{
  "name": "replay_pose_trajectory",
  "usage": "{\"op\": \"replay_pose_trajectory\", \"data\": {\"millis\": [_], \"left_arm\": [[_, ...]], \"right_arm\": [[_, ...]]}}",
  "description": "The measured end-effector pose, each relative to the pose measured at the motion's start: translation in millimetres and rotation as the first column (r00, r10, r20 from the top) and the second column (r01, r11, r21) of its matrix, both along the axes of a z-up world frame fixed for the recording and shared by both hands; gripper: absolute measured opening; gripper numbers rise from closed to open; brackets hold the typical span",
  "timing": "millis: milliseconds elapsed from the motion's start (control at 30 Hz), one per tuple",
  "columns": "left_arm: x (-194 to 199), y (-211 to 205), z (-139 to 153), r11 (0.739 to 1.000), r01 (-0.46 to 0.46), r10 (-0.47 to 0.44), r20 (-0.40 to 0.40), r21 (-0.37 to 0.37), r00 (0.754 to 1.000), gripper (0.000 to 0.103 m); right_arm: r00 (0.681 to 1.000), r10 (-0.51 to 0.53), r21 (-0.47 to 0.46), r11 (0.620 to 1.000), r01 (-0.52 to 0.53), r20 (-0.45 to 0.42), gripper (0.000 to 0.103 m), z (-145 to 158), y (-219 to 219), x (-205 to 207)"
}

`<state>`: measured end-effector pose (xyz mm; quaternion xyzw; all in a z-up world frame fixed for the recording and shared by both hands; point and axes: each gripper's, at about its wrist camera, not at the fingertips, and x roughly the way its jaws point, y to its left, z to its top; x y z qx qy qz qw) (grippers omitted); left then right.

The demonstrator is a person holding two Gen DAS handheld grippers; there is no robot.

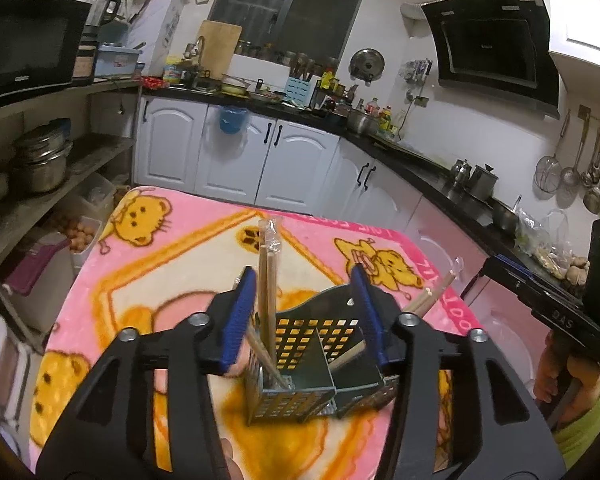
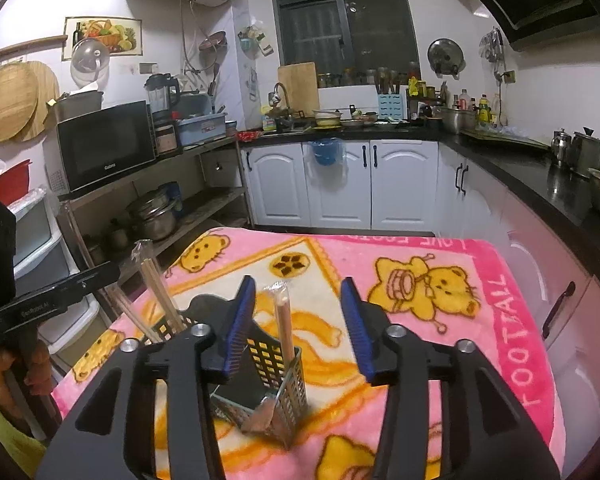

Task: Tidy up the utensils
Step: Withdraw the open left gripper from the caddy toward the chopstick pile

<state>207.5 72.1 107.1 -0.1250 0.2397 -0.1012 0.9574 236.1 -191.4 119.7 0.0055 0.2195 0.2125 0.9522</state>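
While both my left tongs and right tongs stand released, chopsticks sit in the caddy; sorting looks nearly done.

We noted black angular frames on the left gripper and right gripper, blue ribbed pads, silver screws, white lettering, yellow-green sleeve.

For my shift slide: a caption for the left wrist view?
Left tongs open over the perforated utensil holder, wrapped chopsticks standing inside, on pink blanket.
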Motion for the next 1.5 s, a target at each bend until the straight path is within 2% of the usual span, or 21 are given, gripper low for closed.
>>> {"op": "replay_pose_trajectory", "data": {"millis": [100, 200, 400, 467, 533, 800, 1100, 1500], "left_arm": [[-5.4, 0.0, -1.1, 1.0, -0.004, 0.004, 0.005, 0.011, 1.0, 0.051], [-9.4, -0.1, -2.3, 1.0, 0.0, 0.0, 0.006, 0.015, 1.0, 0.061], [-17.8, 0.4, -4.3, 1.0, -0.008, 0.008, 0.012, 0.025, 1.0, 0.079], [-21.4, 1.2, -5.1, 1.0, -0.01, 0.009, 0.013, 0.022, 1.0, 0.088], [-23.7, 1.4, -5.2, 1.0, -0.014, 0.013, 0.016, 0.021, 1.0, 0.092], [-33.7, 0.2, -7.3, 1.0, -0.017, 0.017, 0.021, 0.018, 1.0, 0.092], [-51.5, -8.3, -12.9, 0.998, -0.033, 0.03, 0.042, 0.052, 0.999, 0.092], [-67.6, -7.3, -26.6, 0.998, -0.033, 0.032, 0.018, 0.046, 0.999, 0.092]], "right_arm": [[1.0, 0.001, -0.005, 1.0, -0.001, 0.008, 0.053, -0.4, -1.6, -7.3], [1.0, 0.0, -0.009, 1.0, 0.0, 0.016, 0.058, -1.2, -2.6, -13.3], [1.0, -0.002, -0.008, 1.0, 0.002, 0.02, 0.062, -3.9, -6.6, -21.6], [1.0, -0.003, -0.008, 1.0, 0.004, 0.02, 0.063, -4.0, -6.7, -22.7], [1.0, -0.008, -0.005, 1.0, 0.008, 0.02, 0.065, -6.6, -9.6, -27.6], [1.0, -0.013, 0.001, 1.0, 0.013, 0.014, 0.068, -12.6, -15.9, -42.1], [1.0, -0.005, -0.003, 1.0, 0.005, 0.009, 0.071, -18.7, -14.3, -56.1], [1.0, -0.005, -0.013, 1.0, 0.004, -0.025, 0.071, -37.5, -17.4, -75.4]]}}
